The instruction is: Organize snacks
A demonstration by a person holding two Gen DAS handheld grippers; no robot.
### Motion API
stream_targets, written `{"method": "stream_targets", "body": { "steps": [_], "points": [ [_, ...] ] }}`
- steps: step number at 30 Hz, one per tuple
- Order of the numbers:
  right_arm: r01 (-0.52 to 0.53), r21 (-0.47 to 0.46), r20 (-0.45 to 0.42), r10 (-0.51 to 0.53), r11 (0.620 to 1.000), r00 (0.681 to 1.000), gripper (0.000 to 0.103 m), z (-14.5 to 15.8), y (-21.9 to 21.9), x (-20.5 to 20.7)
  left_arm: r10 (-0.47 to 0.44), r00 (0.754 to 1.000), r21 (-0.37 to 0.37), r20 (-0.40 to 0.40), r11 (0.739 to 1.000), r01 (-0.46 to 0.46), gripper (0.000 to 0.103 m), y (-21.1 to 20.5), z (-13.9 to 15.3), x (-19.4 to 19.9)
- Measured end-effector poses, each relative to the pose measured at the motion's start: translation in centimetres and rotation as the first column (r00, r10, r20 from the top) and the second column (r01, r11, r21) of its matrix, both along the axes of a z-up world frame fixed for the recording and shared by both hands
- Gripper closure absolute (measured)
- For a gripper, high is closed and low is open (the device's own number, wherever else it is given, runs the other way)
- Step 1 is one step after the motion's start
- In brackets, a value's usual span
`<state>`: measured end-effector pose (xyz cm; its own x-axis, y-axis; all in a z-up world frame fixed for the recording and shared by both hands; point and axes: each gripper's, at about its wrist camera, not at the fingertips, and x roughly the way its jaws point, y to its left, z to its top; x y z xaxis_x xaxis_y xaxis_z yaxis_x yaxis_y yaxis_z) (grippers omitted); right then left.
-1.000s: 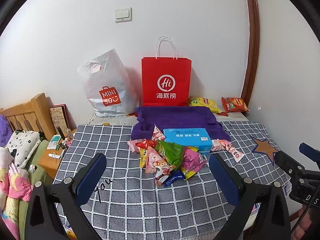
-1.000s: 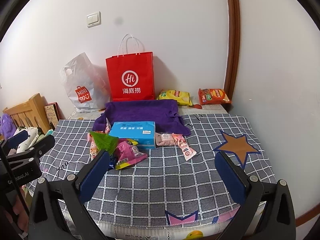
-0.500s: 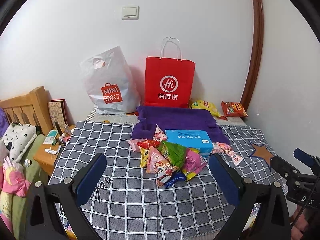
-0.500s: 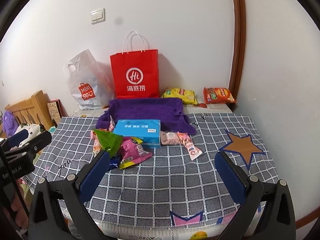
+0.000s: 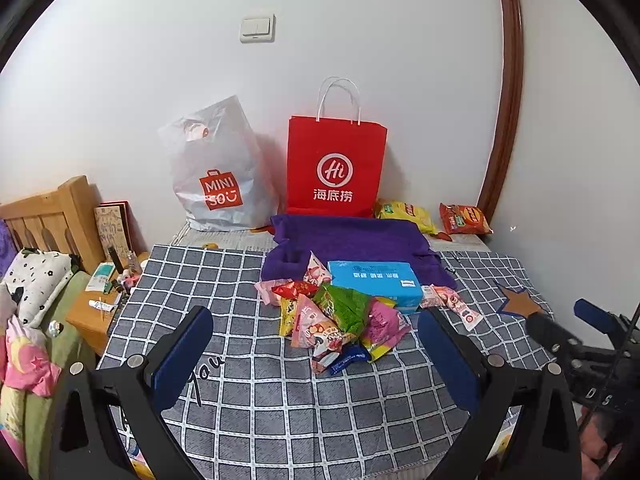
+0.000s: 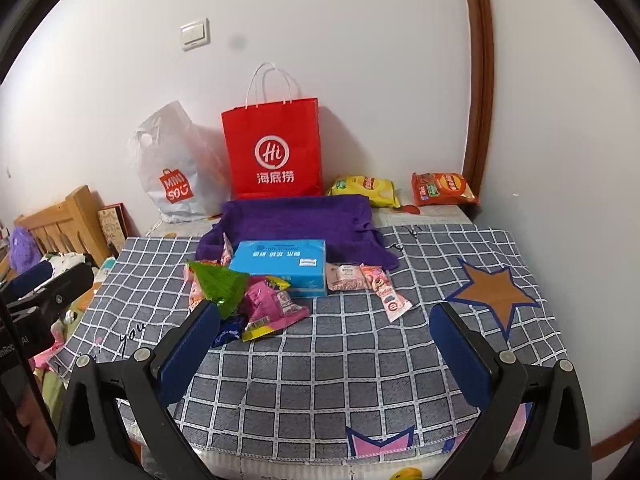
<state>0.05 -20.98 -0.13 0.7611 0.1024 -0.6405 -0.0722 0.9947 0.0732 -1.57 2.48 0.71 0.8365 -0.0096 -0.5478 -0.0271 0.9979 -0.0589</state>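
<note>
A heap of small snack packets (image 5: 340, 320) (image 6: 248, 300) lies on the grey checked cloth (image 5: 248, 392) (image 6: 340, 368), in front of a blue box (image 5: 374, 284) (image 6: 282, 264). Two pink packets (image 6: 372, 284) lie right of the box. A yellow chip bag (image 6: 366, 189) and an orange chip bag (image 6: 444, 189) rest by the back wall. My left gripper (image 5: 316, 354) hovers open near the front of the cloth, short of the heap. My right gripper (image 6: 326, 346) is open too, over bare cloth. Each gripper shows at the edge of the other's view.
A red paper bag (image 5: 336, 170) (image 6: 274, 152) and a white plastic bag (image 5: 218, 176) (image 6: 176, 176) stand against the wall behind a purple cloth (image 5: 352, 240) (image 6: 300, 224). A wooden headboard (image 5: 44, 216), a cluttered bedside stand (image 5: 100, 304) and bedding lie left.
Both views have drifted slightly: the bags and snacks sit a bit lower and nearer the middle. Both grippers stay open and nothing on the cloth has moved.
</note>
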Motion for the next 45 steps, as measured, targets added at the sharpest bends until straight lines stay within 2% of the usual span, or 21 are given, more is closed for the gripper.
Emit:
{"method": "stream_targets", "body": {
  "steps": [8,18,37,45],
  "points": [
    [-0.032,-0.03,0.067,0.034,0.999,0.997,0.0,1.4,1.1,-1.1,-0.023,1.0,-0.01,0.015,1.0,0.023,0.0,-0.2,0.2,-0.2],
    [-0.042,0.002,0.122,0.041,0.999,0.992,0.0,2.5,0.8,-2.0,-0.052,0.999,0.004,0.012,0.999,0.052,0.0,-1.2,0.0,0.5],
    [-0.028,0.045,0.069,0.025,0.999,0.997,0.0,0.7,0.0,2.1,-0.061,0.997,-0.004,-0.039,0.998,0.061,0.0,-0.4,-1.3,4.7],
    [-0.021,-0.006,0.034,0.021,1.0,0.999,0.001,-1.2,-0.8,4.9,-0.029,0.997,-0.017,-0.078,0.999,0.028,0.0,1.0,-2.6,7.2]
  ]
}}
